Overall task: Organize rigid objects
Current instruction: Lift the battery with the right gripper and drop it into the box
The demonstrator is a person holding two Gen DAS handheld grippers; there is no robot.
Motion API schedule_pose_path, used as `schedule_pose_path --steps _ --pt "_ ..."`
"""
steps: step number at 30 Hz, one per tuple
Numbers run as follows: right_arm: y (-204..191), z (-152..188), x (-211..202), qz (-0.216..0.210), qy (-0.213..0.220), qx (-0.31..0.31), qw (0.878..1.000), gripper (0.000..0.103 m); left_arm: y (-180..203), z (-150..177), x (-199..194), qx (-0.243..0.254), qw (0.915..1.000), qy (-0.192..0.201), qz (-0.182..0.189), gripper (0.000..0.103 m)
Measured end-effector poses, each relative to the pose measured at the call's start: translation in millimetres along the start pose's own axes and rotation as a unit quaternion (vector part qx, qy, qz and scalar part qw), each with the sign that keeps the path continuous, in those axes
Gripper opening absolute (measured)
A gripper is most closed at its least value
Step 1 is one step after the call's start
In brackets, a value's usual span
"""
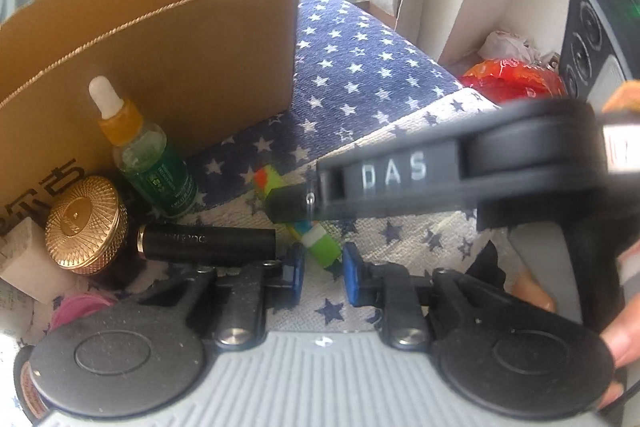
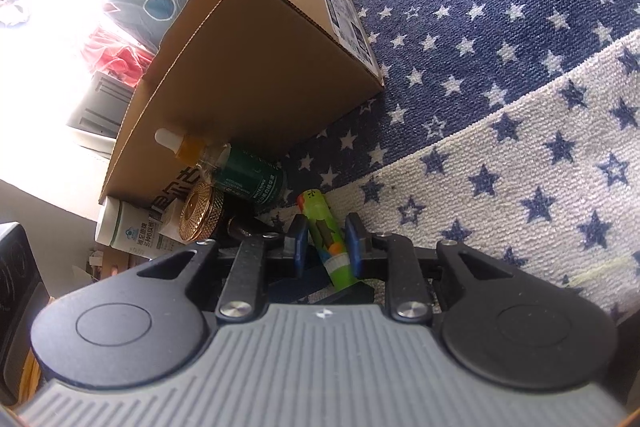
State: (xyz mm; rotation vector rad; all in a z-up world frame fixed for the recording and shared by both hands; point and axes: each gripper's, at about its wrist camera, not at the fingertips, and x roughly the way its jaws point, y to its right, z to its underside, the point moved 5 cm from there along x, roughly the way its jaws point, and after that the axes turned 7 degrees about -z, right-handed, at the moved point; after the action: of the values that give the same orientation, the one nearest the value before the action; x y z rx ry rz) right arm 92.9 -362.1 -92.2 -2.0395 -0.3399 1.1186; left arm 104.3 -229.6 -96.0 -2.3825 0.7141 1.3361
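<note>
My right gripper (image 2: 325, 247) clenched on green tube (image 2: 326, 235); left gripper (image 1: 322, 273) closed, nothing between fingers. Lift straight, clear box (image 2: 256, 67) wall ahead, then drop inside.

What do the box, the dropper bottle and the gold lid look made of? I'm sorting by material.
Box: corrugated cardboard, matte brown; fluted edge shows along the rim. Dropper bottle: clear glass or hard plastic, glossy, green label; the white bulb looks rubbery. Gold lid: shiny metal or metallised plastic, with a fine engraved pattern.
</note>
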Motion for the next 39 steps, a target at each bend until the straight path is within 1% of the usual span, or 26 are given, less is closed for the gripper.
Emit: schedule_pose_path --steps 7,13,16,20,22,24,27,30,32,35,39 --pt "-14.4 0.6 -22.6 -0.016 0.029 -0.004 0.999 0.019 8.2 -2.8 -28.0 0.025 0.9987 0.043 -0.013 0.021" --pt "-40.7 1.4 -52.8 -0.025 0.062 -0.028 0.997 0.018 13.8 -8.2 -66.6 0.048 0.9933 0.102 -0.026 0.021" --pt "-61.6 -0.3 -70.5 -0.034 0.084 -0.047 0.995 0.018 9.2 -14.4 -91.9 0.046 0.99 0.13 -0.029 0.021" --pt "-101.1 -10.9 -88.6 -0.057 0.11 -0.088 0.988 0.018 -5.7 -25.4 -126.0 0.035 0.9835 0.17 -0.052 0.021" --pt "-123.6 -19.3 -89.8 -0.07 0.114 -0.113 0.985 0.018 -19.4 -34.2 -140.0 0.03 0.9804 0.183 -0.066 0.021" --pt "-146.5 -30.6 -84.9 -0.081 0.11 -0.135 0.981 0.018 -37.5 -44.6 -149.8 0.017 0.9794 0.188 -0.072 0.021" --pt "-176.1 -51.8 -64.7 -0.096 0.091 -0.156 0.979 0.018 -71.3 -65.0 -155.0 -0.01 0.9814 0.176 -0.077 0.02" --pt "-198.2 -79.5 -27.1 -0.111 0.049 -0.15 0.981 0.017 -114.9 -87.0 -139.3 -0.042 0.9866 0.138 -0.077 0.02" --pt "-206.4 -99.6 4.2 -0.112 0.012 -0.134 0.985 0.016 -142.9 -97.2 -123.9 -0.062 0.9892 0.108 -0.076 0.02" --pt "-210.9 -124.1 60.5 -0.093 -0.042 -0.112 0.988 0.015 -188.5 -103.5 -98.1 -0.089 0.9915 0.062 -0.072 0.02" --pt "-206.1 -145.0 131.6 -0.055 -0.102 -0.08 0.99 0.015 -227.8 -110.6 -58.5 -0.11 0.9908 0.011 -0.078 0.02"
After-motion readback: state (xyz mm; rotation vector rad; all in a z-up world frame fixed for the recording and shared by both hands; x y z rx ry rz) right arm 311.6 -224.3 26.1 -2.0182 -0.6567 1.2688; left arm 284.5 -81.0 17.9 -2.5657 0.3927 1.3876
